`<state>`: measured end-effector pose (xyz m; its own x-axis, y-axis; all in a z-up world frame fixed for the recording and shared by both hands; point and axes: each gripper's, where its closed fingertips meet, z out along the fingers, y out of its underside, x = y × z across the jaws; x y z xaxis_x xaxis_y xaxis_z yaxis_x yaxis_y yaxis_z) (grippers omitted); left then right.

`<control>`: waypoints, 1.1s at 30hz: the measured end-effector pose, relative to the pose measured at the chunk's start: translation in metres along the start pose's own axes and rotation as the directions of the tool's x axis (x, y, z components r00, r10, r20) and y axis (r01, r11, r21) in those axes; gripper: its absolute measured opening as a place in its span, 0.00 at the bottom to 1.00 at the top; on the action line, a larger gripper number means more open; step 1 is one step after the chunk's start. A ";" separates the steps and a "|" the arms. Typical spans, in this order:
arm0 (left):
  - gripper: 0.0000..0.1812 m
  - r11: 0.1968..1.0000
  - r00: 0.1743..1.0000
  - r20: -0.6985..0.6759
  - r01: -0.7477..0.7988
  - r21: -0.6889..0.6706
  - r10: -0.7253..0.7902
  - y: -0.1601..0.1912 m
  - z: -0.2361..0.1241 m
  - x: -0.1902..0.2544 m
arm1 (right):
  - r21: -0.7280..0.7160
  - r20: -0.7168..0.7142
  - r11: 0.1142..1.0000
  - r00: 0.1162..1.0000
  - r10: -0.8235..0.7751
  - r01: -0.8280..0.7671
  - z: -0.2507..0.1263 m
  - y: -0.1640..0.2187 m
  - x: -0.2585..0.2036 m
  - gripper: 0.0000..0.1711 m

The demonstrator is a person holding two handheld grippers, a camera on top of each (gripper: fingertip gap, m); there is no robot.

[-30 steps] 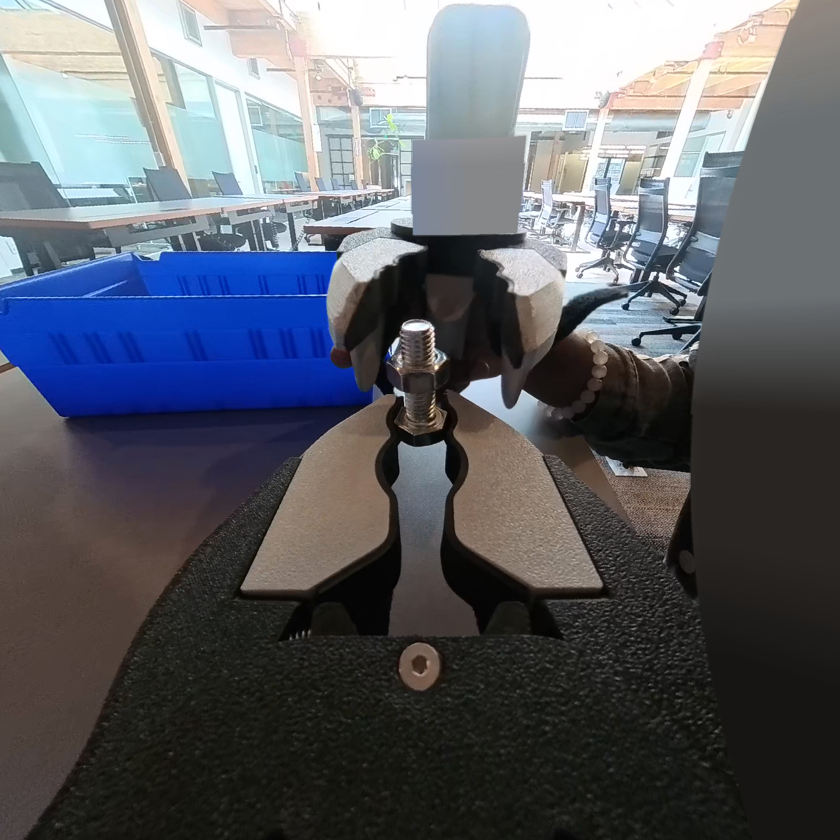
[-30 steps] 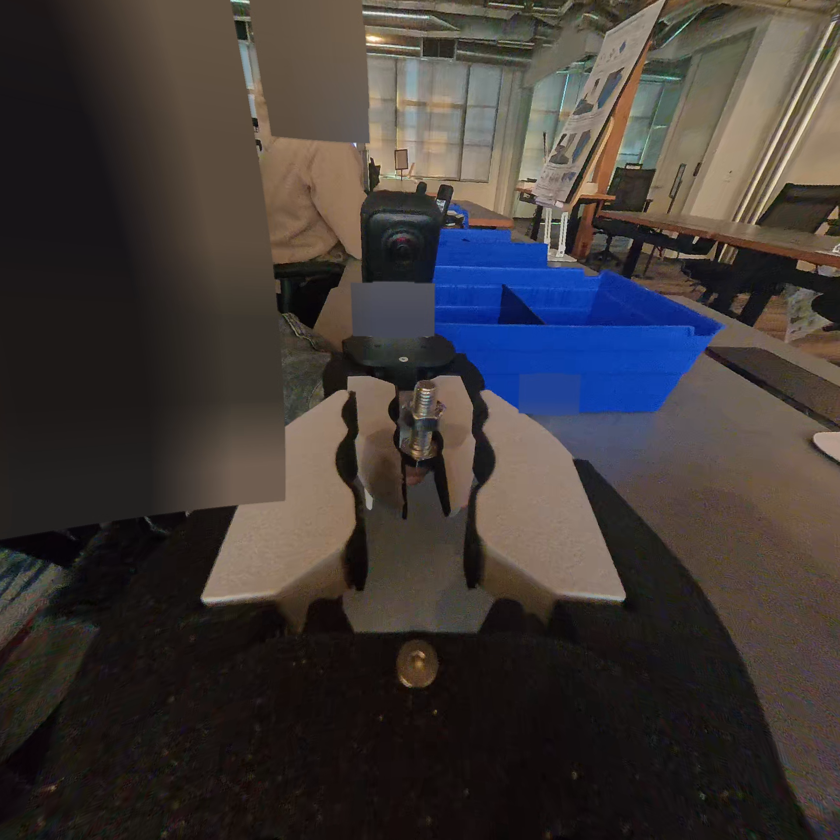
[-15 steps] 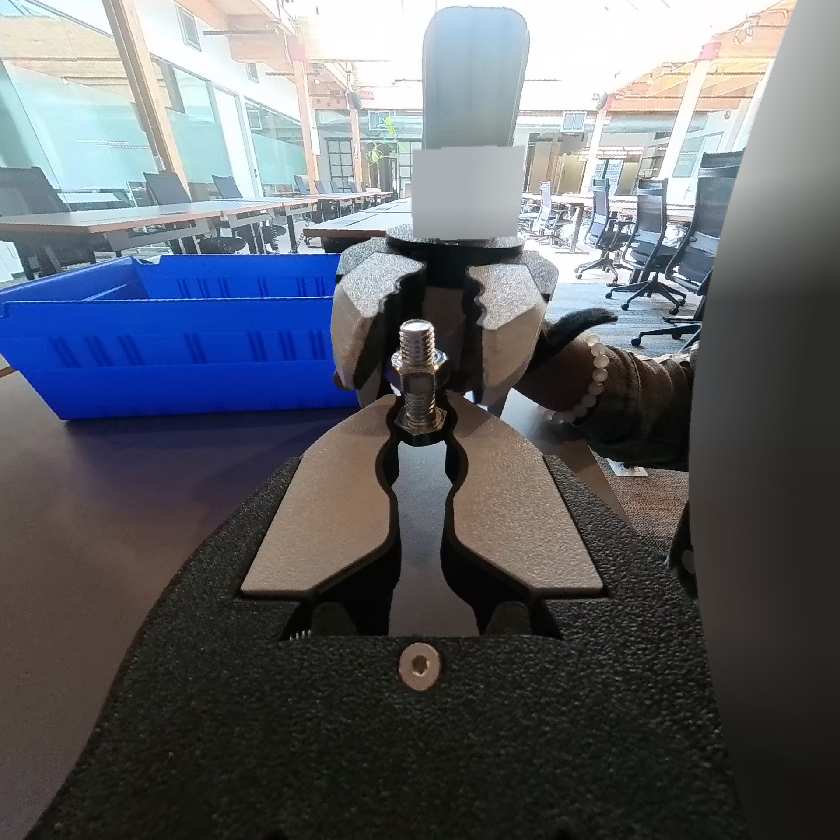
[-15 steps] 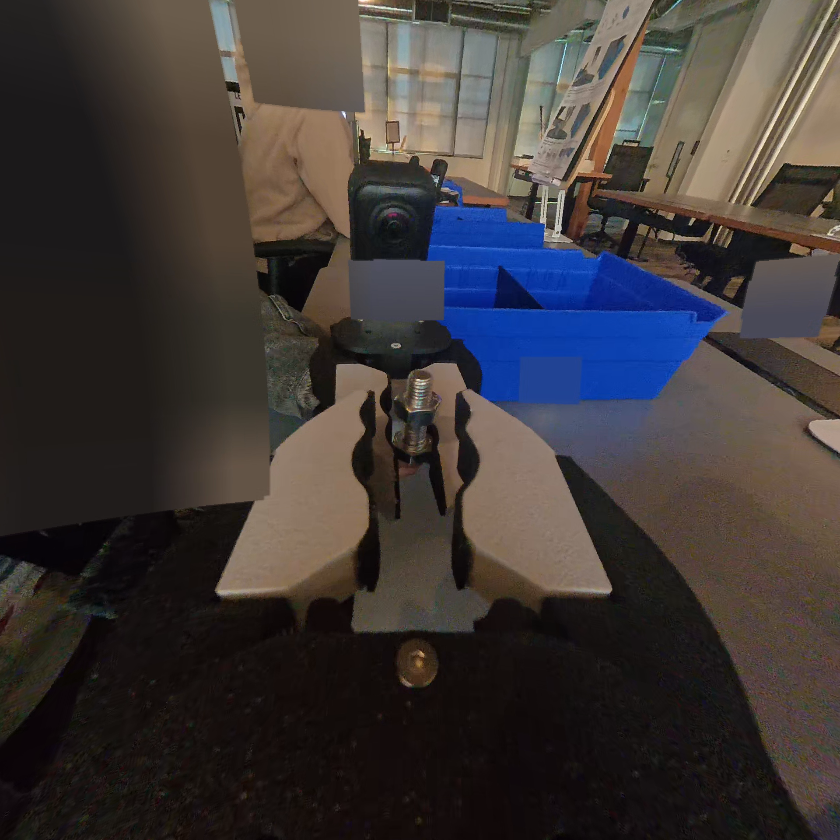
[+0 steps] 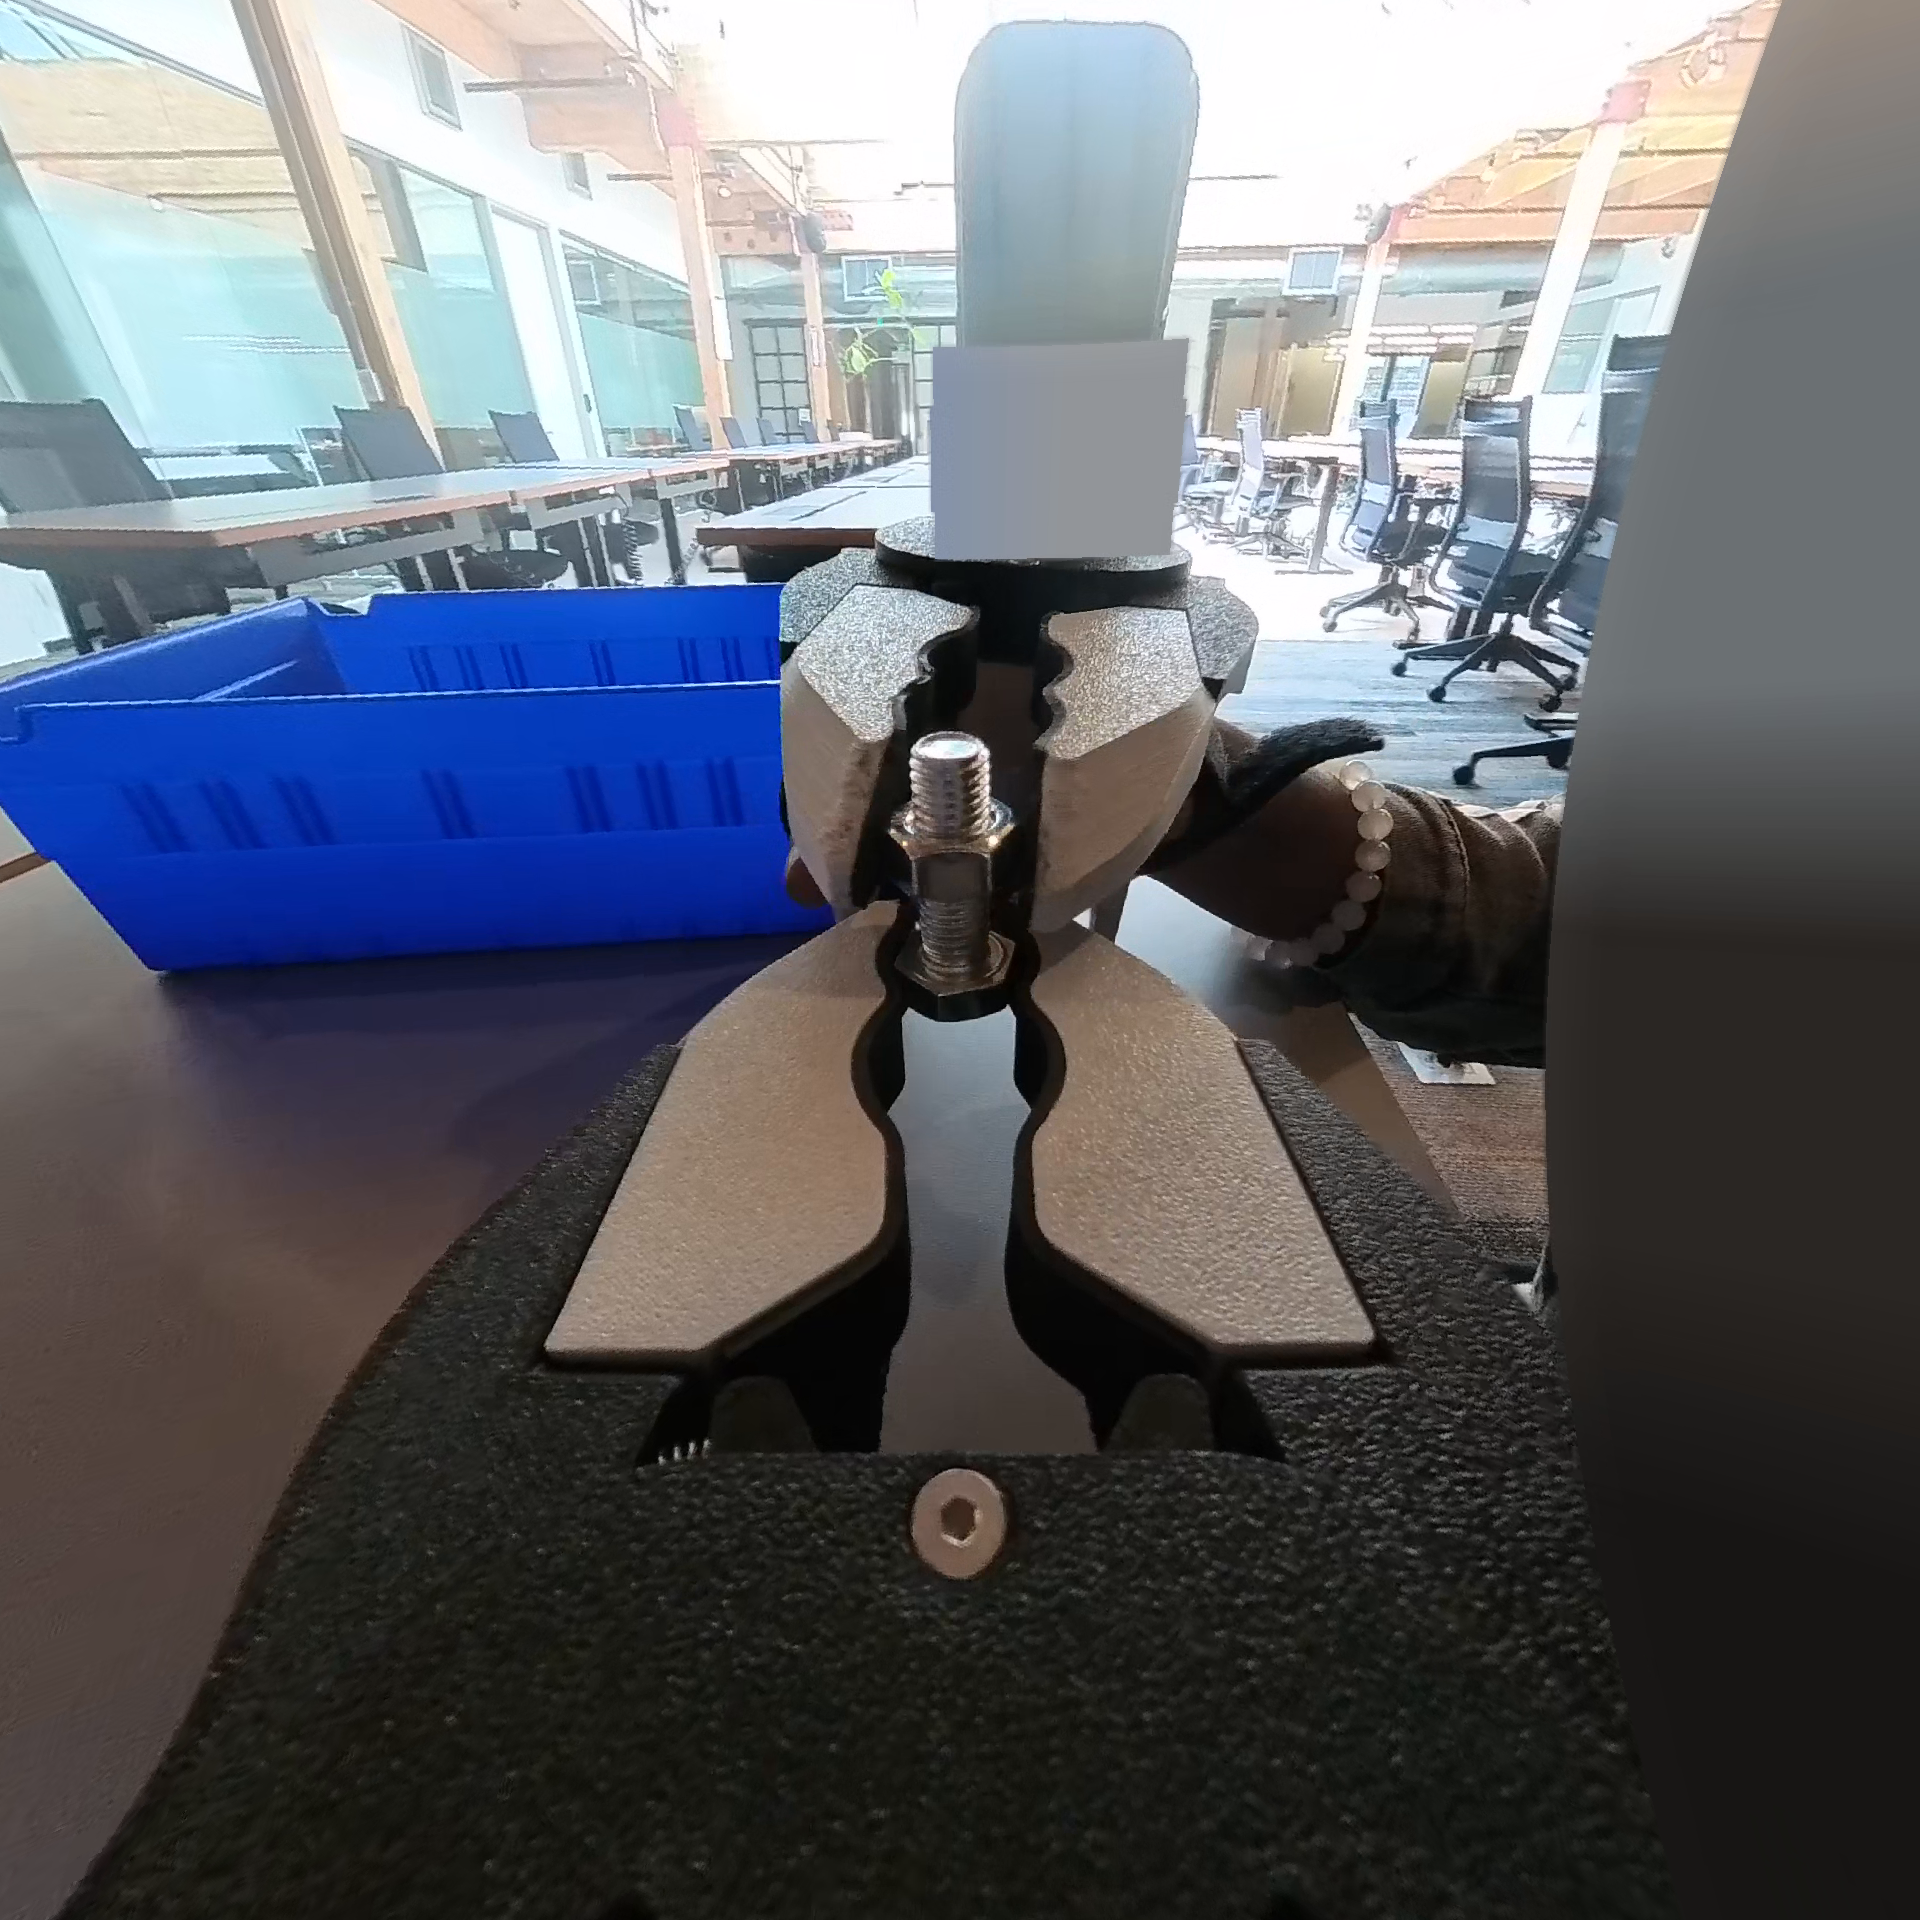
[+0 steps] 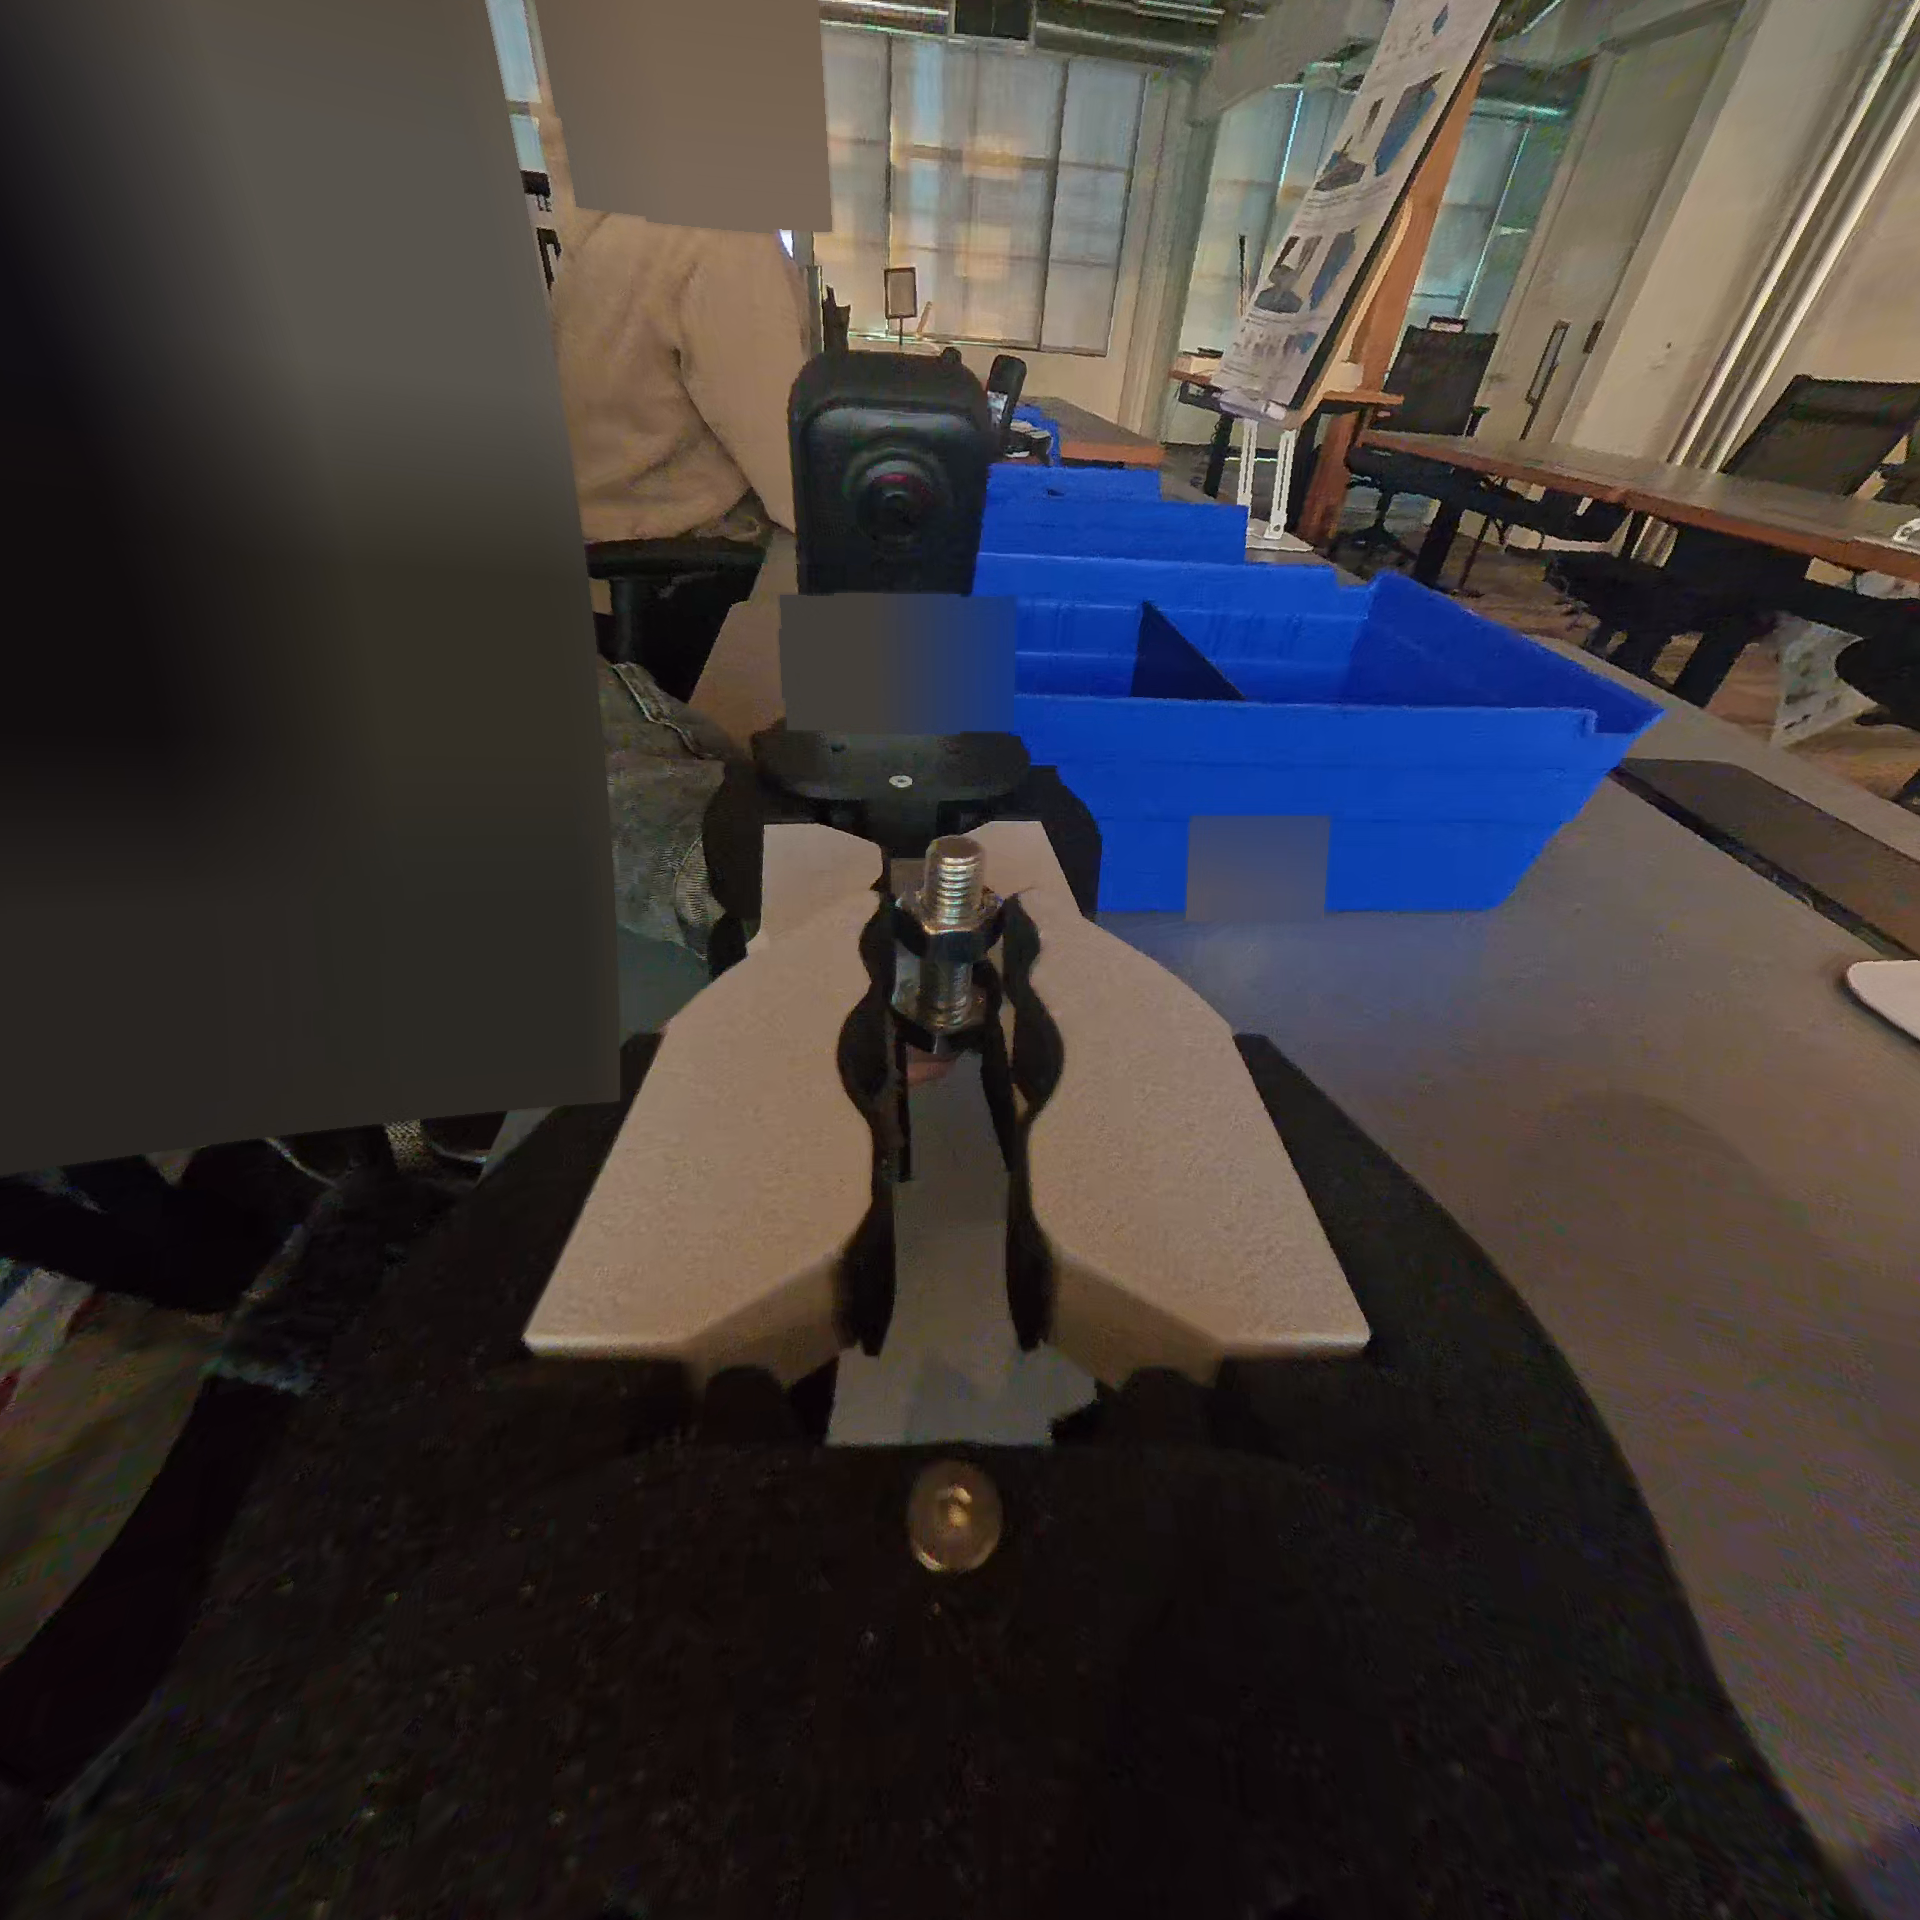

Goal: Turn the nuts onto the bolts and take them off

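Tabletop (image 5: pixel 312 1091) carries a blue bin (image 5: pixel 416 810) well behind the work, and above that surface the two grippers meet nose to nose; the left gripper (image 5: pixel 951 971) has its jaws narrowed on the hex head of the bolt (image 5: pixel 945 831), which stands upright between them; the right gripper (image 6: pixel 940 930) has its jaws closed on the nut (image 6: pixel 940 925), sitting part way down the thread with bare thread above it; judged from this, the main risk is the bolt head slipping or twisting in the left jaws if the right turns off-axis, tilting the bolt; a lesser risk is the nut spinning free and dropping to the tabletop.
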<state>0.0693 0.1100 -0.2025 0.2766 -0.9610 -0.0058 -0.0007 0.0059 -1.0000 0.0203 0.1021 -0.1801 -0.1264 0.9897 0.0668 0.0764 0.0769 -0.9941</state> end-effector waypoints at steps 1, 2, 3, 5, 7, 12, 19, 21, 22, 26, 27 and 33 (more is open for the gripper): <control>0.09 1.000 1.000 0.001 -0.005 0.001 0.005 0.000 0.000 0.000 | 0.000 0.001 1.000 1.000 -0.001 0.001 0.000 0.000 0.000 0.11; 0.11 1.000 1.000 0.002 -0.007 0.000 0.007 0.000 0.000 0.000 | 0.000 0.003 1.000 1.000 -0.002 0.002 0.001 0.000 0.001 0.11; 0.16 1.000 1.000 0.007 -0.004 -0.005 0.004 0.001 0.001 -0.001 | 0.000 0.005 1.000 1.000 -0.002 0.002 0.001 0.001 0.001 0.11; 0.22 1.000 1.000 0.021 0.003 -0.014 -0.003 0.002 0.001 -0.004 | 0.005 0.010 1.000 1.000 0.003 -0.003 0.001 -0.001 0.001 0.11; 0.29 1.000 0.999 0.049 -0.012 -0.014 0.012 0.002 0.000 -0.008 | 0.016 0.017 1.000 1.000 0.012 -0.012 0.001 -0.003 0.001 0.11; 0.36 0.999 0.998 0.052 -0.035 -0.030 0.037 0.003 0.001 -0.007 | 0.031 0.000 1.000 1.000 0.007 -0.007 -0.004 -0.009 0.004 0.10; 0.37 0.999 0.997 0.063 -0.033 -0.024 0.034 0.003 0.000 -0.009 | 0.020 -0.056 0.999 0.998 -0.026 0.027 -0.018 -0.026 0.013 0.11; 0.36 0.999 0.997 0.065 -0.036 -0.021 0.037 0.002 0.000 -0.009 | 0.013 -0.099 0.999 0.994 -0.041 0.043 -0.029 -0.037 0.020 0.11; 0.35 0.999 0.997 0.067 -0.038 -0.020 0.040 0.002 0.000 -0.009 | 0.008 -0.129 0.999 0.991 -0.047 0.049 -0.037 -0.042 0.026 0.11; 0.33 0.999 0.997 0.072 -0.034 -0.012 0.035 0.001 -0.001 -0.010 | -0.029 -0.281 0.998 0.957 -0.068 0.062 -0.074 -0.062 0.059 0.11; 0.33 0.999 0.997 0.072 -0.033 -0.010 0.033 0.001 -0.001 -0.010 | -0.046 -0.321 0.997 0.944 -0.069 0.058 -0.086 -0.065 0.068 0.11; 0.31 1.000 0.996 0.085 -0.029 -0.005 0.030 0.000 -0.002 -0.012 | -0.139 -0.534 0.987 0.846 -0.002 -0.085 -0.150 -0.070 0.134 0.11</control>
<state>0.0641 0.1205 -0.2029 0.3575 -0.9332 -0.0353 -0.0133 0.0327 -0.9994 0.1462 0.2475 -0.0885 0.4208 0.9012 0.1042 0.2238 0.0082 -0.9746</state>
